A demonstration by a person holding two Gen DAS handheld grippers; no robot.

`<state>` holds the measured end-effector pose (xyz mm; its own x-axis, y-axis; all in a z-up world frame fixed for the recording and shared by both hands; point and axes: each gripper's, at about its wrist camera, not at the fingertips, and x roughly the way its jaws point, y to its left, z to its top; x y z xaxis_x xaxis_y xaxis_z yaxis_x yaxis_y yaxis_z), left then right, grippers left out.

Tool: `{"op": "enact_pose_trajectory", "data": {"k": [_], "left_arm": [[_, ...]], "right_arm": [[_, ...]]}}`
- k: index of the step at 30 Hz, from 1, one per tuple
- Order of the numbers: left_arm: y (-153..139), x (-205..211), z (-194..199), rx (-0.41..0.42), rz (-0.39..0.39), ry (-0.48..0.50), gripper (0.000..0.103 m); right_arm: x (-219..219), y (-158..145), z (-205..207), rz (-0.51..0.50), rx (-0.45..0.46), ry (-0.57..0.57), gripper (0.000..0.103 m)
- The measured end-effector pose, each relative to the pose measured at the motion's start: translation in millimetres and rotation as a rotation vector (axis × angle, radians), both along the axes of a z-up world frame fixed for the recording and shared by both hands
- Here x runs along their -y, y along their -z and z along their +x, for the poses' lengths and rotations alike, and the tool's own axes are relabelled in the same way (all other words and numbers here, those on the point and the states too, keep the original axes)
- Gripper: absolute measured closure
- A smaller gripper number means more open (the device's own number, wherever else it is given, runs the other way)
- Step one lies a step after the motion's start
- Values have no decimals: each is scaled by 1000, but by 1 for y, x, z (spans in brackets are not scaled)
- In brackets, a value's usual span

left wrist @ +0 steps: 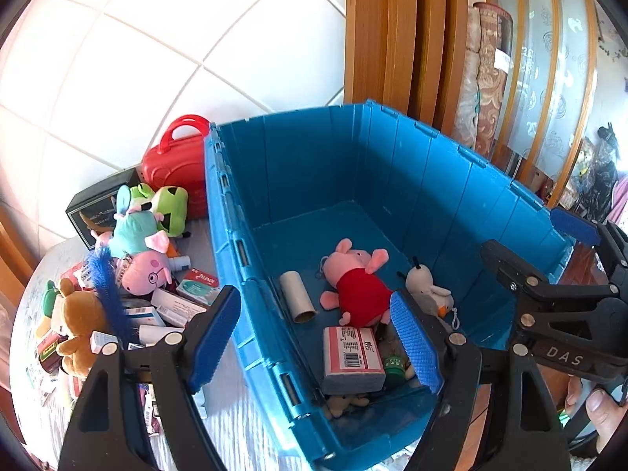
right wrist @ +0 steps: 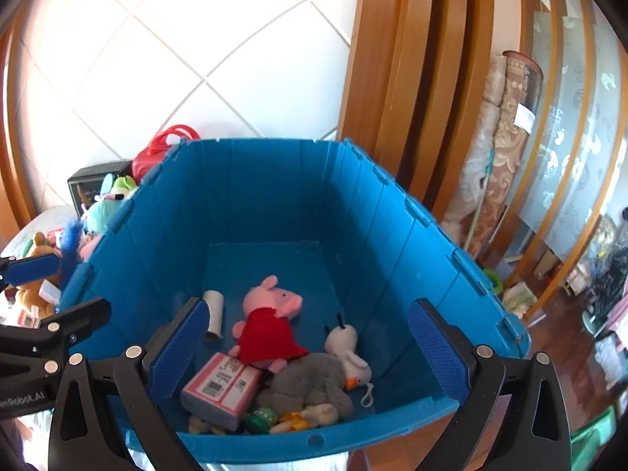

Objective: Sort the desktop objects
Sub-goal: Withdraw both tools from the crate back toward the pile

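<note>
A blue bin [left wrist: 314, 165] [right wrist: 255, 188] holds a pink pig plush in a red dress [left wrist: 359, 286] [right wrist: 271, 325], a cardboard tube [left wrist: 297, 296], a red-and-white box [left wrist: 353, 357] [right wrist: 219, 388], a white duck plush [left wrist: 429, 294] and a grey plush [right wrist: 310, 384]. My left gripper [left wrist: 314, 337] hangs open over the bin's near left corner, with nothing between its pads. My right gripper [right wrist: 310, 353] is open and empty above the bin's near end. Each gripper also shows at the edge of the other's view.
Left of the bin, the table carries a pile of plush toys [left wrist: 147, 271], a brown bear [left wrist: 78, 314] and several small boxes [left wrist: 172, 306]. A red case [left wrist: 176, 161] and a black box [left wrist: 90, 204] stand behind. Rolled carpets [left wrist: 486, 78] lean by the wooden frame.
</note>
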<state>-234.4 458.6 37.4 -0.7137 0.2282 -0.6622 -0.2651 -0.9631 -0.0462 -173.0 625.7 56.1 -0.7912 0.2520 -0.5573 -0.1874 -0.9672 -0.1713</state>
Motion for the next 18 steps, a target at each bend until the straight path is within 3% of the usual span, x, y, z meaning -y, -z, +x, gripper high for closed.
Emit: {"op": "enact_pose_trajectory", "data": {"k": [14,18], "left_arm": [[-10,61,26,-102,4,-82,22],[-6,89,28,-91,-1,-115,22]], "right_arm": [[56,-13,23,4,-51,-76,0],[84,-14,21,19,-56,-112,0]]}}
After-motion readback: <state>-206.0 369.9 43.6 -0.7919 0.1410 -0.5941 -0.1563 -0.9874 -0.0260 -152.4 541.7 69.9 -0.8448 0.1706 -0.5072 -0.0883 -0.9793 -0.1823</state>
